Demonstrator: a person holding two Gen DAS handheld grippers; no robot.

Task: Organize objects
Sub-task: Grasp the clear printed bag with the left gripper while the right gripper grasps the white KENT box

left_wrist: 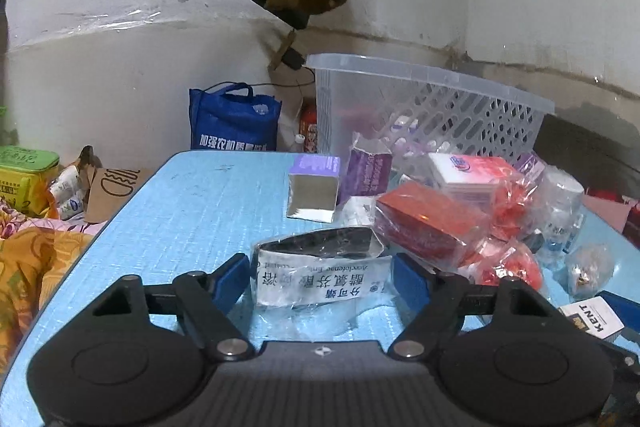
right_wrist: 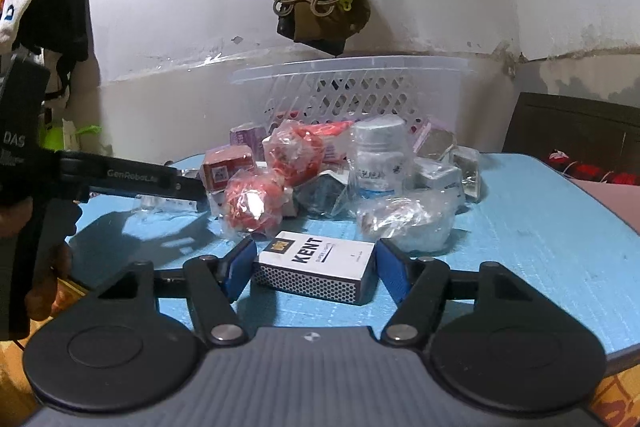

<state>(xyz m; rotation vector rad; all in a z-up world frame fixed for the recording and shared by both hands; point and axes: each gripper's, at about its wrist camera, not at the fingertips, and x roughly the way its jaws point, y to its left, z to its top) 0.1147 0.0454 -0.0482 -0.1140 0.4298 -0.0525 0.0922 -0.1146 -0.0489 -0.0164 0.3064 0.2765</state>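
Two grippers flank their targets on the blue surface [right_wrist: 540,227]: my left gripper [left_wrist: 320,273] open around a foil packet [left_wrist: 320,277], my right gripper [right_wrist: 316,265] open around a matchbox [right_wrist: 316,267] lying crosswise; basket [right_wrist: 360,83] straight ahead.

Left half of the blue table [left_wrist: 188,211] is wide open, easy way in from that side. The right half is jammed: a pile of wrapped boxes [left_wrist: 432,223] and a bottle [right_wrist: 378,157] sits right in front of the basket [left_wrist: 436,107], blocking a low, straight approach to it. Only the space above the pile looks free
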